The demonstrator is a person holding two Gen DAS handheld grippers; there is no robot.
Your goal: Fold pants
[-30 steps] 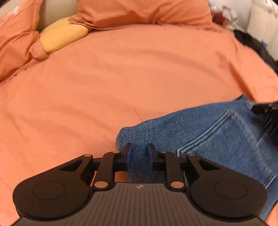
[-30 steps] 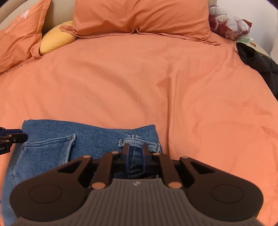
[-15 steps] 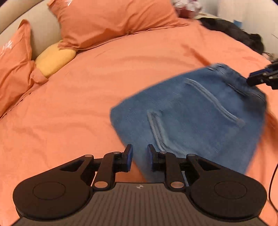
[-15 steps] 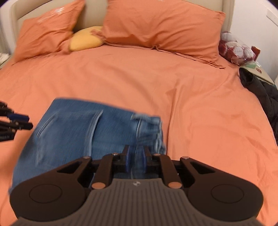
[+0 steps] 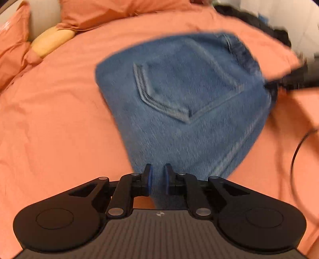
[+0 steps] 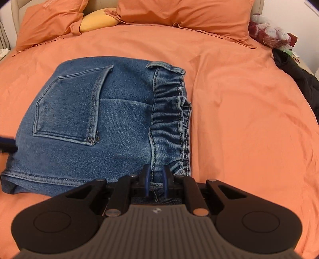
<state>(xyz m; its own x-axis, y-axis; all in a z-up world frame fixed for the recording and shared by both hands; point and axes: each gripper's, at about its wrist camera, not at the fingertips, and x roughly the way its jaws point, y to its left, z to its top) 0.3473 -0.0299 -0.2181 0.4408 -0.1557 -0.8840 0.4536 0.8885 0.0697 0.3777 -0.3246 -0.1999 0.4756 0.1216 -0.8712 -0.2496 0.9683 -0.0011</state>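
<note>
The folded jeans (image 6: 103,127) lie on the orange bed (image 6: 249,111), back pocket up, well below the pillows (image 6: 179,18); the bundle is compact, so the folding seems nearly done. The right tool (image 6: 155,180) is pinching the near edge beside the gathered waistband (image 6: 169,119), probably to keep the layers together while the bundle is placed; the left tool (image 5: 158,179) is closing on the near denim edge, cloth between its pads, to carry the other side evenly. A dark garment (image 6: 295,69) lies at the far right edge.
</note>
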